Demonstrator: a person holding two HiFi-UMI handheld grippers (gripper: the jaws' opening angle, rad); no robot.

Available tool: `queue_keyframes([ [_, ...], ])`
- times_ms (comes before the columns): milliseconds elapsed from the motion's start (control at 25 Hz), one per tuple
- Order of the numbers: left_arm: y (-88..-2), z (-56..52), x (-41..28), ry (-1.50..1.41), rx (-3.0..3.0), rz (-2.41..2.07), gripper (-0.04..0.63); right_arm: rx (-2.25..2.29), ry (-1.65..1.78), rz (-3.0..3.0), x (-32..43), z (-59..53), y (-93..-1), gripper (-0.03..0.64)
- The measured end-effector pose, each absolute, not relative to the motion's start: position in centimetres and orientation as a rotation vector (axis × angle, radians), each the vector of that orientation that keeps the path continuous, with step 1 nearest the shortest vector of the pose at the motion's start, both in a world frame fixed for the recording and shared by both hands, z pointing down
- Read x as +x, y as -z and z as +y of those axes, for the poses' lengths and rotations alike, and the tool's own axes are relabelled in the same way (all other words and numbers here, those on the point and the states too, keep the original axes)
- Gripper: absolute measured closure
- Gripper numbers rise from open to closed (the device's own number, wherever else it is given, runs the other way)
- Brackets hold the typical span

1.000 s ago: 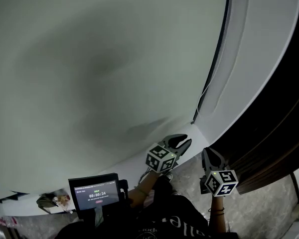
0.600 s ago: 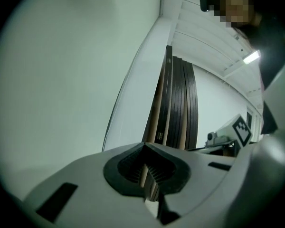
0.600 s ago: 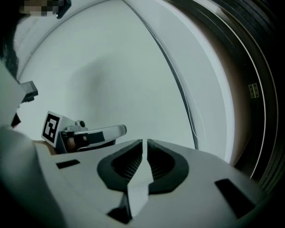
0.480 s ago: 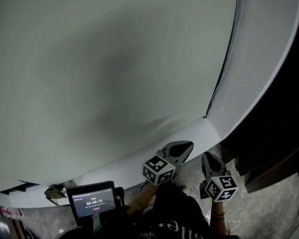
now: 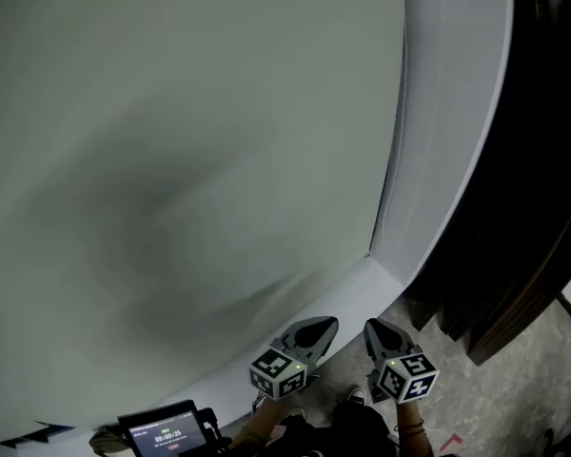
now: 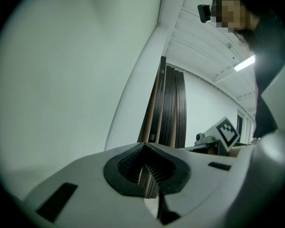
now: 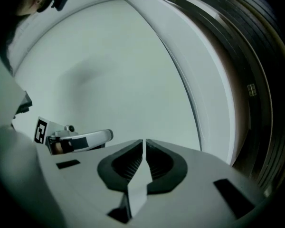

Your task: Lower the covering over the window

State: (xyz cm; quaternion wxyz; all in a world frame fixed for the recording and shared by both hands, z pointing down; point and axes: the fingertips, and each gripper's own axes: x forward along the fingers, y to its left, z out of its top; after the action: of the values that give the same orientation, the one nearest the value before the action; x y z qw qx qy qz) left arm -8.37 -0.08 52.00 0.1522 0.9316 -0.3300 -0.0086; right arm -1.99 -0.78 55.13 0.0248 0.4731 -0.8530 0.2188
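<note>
covering (image 5: 190,160) is down and fills most of the head view. its bottom edge meets the white sill (image 5: 266,336), right edge runs along the white frame (image 5: 447,112). left gripper (image 5: 321,327) was wide open up by the covering's bottom right corner a second ago; now clenched tight with nothing in it, lower in view at the sill's edge. right gripper (image 5: 373,327) has jaws together, empty, same as before, just beside the left and also lower in view. dark slatted panel (image 5: 533,160) at right. timer screen (image 5: 167,436) now partly cut off at the bottom edge.
</note>
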Motion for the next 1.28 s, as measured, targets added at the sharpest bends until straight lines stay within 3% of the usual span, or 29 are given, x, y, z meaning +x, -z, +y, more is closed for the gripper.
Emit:
queue_keyframes([
  [320,-46.2,7.4,-16.0,0.035,2.752,-0.786,0.594,1.728,-0.759,-2.63,-8.8,6.0,-50.9,0.595],
  [480,-48.2,9.2,-18.1,0.038,2.741,-0.72,0.594,1.769,-0.744,-2.579,-11.0,8.8,-52.7,0.595],
  [1280,-49.2,14.0,-11.3,0.099,2.734,-0.698,0.594,1.679,-0.605,-2.591,-6.5,15.5,-51.6,0.595],
])
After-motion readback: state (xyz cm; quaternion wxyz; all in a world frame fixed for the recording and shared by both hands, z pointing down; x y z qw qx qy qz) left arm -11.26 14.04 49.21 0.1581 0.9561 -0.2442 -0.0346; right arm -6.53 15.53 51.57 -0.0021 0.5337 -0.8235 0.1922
